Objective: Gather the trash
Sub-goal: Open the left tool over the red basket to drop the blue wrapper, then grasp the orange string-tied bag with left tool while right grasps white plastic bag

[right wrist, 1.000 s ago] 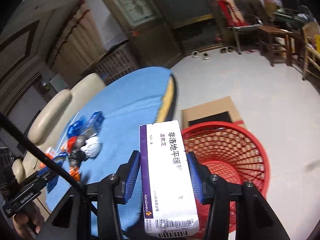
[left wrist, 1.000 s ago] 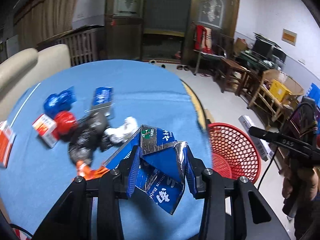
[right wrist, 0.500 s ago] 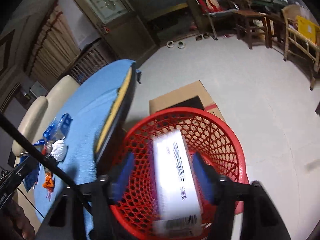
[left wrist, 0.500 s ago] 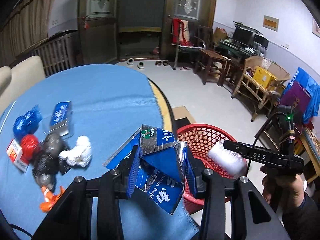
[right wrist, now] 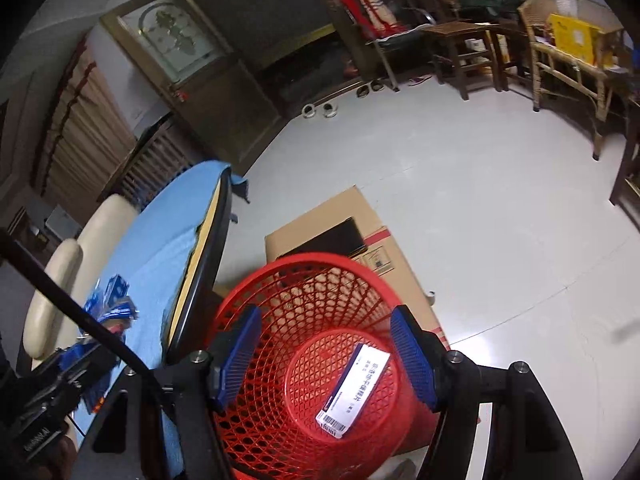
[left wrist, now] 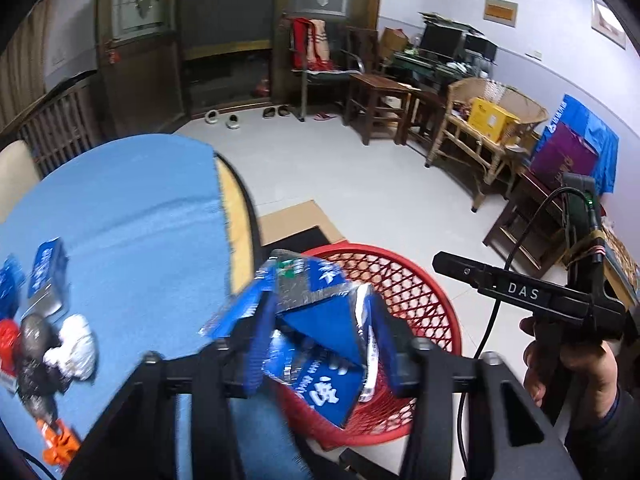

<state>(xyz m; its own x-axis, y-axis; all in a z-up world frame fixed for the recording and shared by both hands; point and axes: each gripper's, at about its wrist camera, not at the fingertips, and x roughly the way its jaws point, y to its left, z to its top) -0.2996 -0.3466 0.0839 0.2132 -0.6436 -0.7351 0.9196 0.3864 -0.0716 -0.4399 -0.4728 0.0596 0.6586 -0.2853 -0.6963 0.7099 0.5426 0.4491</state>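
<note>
Left gripper [left wrist: 320, 344]: its jaws are opening, with the crumpled blue-and-silver foil carton [left wrist: 316, 344] between the blue pads. The pads look to have come off its sides, though motion blur makes the contact hard to judge.
Carton's place: over the near rim of the red plastic mesh basket [left wrist: 416, 292], its lower corner hanging in front of the basket's wall, just past the edge of the round table under a blue cloth [left wrist: 132, 216].
Right gripper [right wrist: 326, 354]: spread, nothing between its blue ribbed pads — it points down into the basket's mouth.
White medicine box with a purple edge and a barcode [right wrist: 354, 390]: lies flat on the basket's floor, tilted, well below the right pads and touching neither.
Basket [right wrist: 280, 280]: stands on the pale floor beside the table edge, against a flattened brown cardboard sheet [right wrist: 340, 220].
Remaining trash on the cloth: a white crumpled wad [left wrist: 76, 344], a dark crushed wrapper [left wrist: 34, 356], a small blue box [left wrist: 48, 268] and an orange scrap [left wrist: 60, 446] — all to the left of the left gripper, apart from it.
Person's hand [left wrist: 568, 364]: grips the right tool's handle at the right edge of the left view.
</note>
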